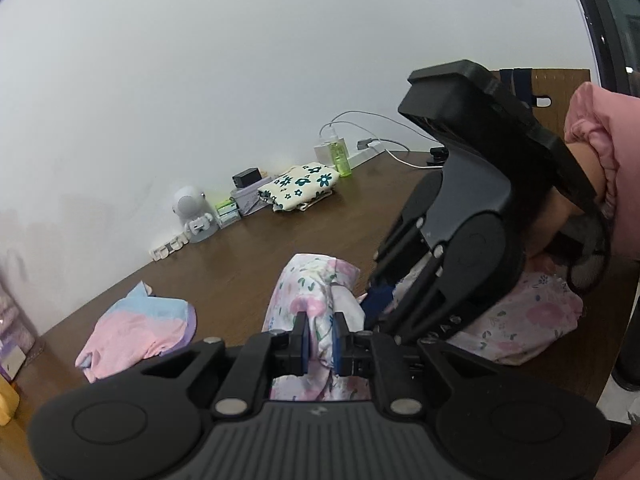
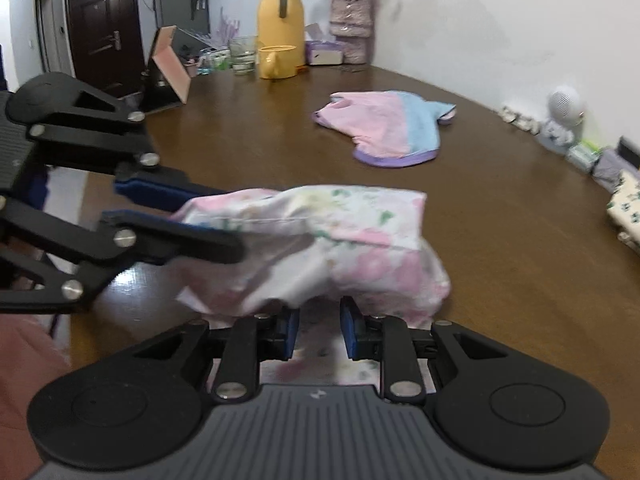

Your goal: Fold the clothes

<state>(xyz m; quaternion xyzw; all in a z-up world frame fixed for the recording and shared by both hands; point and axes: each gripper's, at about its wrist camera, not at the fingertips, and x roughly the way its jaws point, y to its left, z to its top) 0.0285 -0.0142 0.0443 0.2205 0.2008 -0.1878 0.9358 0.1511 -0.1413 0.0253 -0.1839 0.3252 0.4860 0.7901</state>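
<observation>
left gripper (image 1: 320, 330) clamped on floral garment (image 1: 308, 292) | right gripper (image 2: 318, 322) clamped on same cloth, probably; blurred | garment bunched between both, lifted near desk (image 2: 500, 220) front edge | grippers close together

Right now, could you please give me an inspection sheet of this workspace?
Surface: brown wooden table.
Job's things: floral garment held up; pink-and-blue garment unfolded; folded flowered cloth by the wall.
Clutter: yellow jug, yellow mug, green bottle, white robot figure.
Tools: left tool and right tool both shut on floral garment.
Cables: white cable.
Surroundings: white wall, dark door.
</observation>
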